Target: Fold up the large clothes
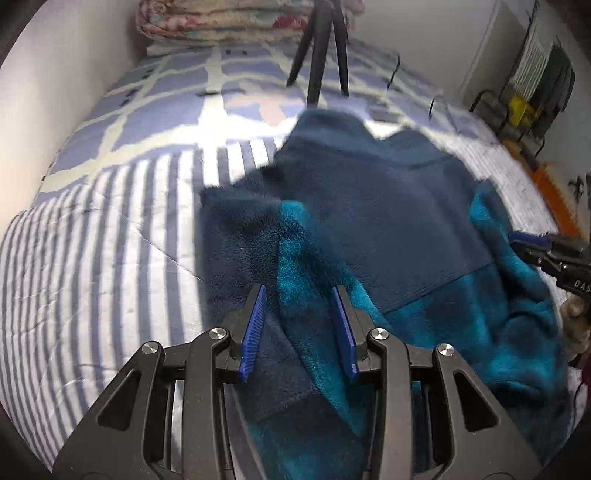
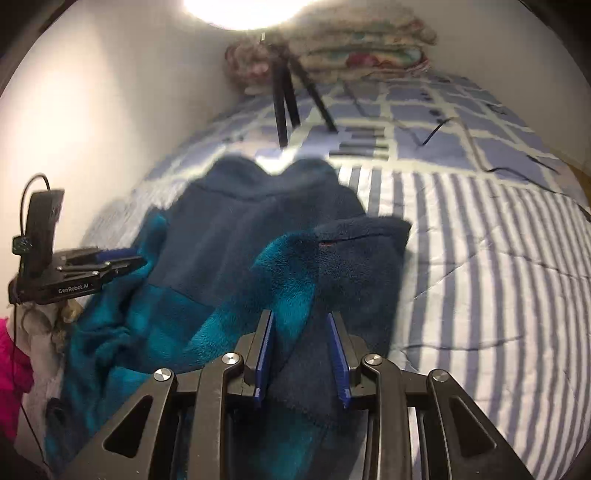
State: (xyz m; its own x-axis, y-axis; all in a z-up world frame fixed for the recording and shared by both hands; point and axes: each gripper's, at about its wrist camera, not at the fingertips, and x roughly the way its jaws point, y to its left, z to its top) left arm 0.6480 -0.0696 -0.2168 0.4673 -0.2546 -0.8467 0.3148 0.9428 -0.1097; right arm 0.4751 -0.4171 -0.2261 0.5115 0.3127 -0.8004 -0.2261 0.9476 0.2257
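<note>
Where blurred, fleece [image 1: 388,206] outline indistinct.

"GenRobot.AI" on left gripper [image 2: 122,258] body; "DA" fragment, right gripper [image 1: 517,242]

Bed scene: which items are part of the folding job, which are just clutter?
Job:
- teal and navy fleece garment
- left gripper, fleece between its fingers
- right gripper, fleece between its fingers

Lying about:
- black tripod
- folded floral quilt
- striped bedcover
- pink cloth

Fleece garment [image 1: 388,221] spread on bed [image 1: 110,277]; tripod [image 1: 321,55] behind it, folded quilts [image 1: 221,22] farthest back.
</note>
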